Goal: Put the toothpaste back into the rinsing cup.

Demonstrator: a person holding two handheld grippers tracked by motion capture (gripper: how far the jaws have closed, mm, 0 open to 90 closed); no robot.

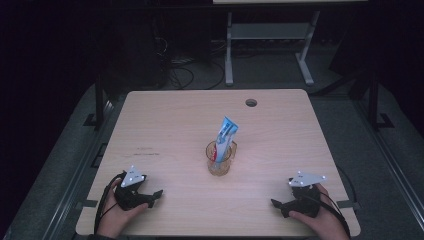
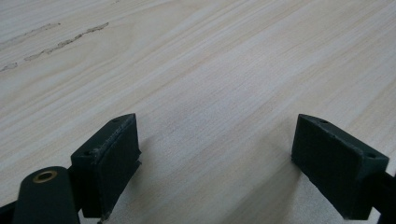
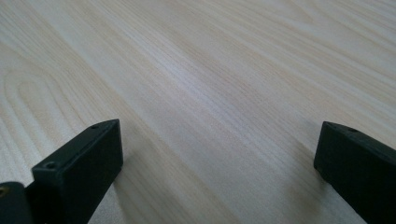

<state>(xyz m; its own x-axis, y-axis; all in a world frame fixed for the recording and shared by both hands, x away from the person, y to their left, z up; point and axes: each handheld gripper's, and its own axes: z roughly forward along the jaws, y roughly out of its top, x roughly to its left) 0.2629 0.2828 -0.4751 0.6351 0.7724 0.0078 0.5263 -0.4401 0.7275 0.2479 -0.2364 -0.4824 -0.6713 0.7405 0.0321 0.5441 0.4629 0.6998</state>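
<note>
Toothpaste tube [image 1: 226,134] leaned in the glass [image 1: 220,162] mid-tabletop, tipping right; left gripper [image 1: 148,196] and right gripper [image 1: 280,206] sat about equally far at the near corners, jaws wide, empty.

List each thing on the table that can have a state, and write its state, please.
Clear amber glass cup: upright, holds the tube.
Blue and white toothpaste tube: standing tilted in the cup.
Left gripper: open, empty, low over the wood table.
Right gripper: open, empty, low over the table.
</note>
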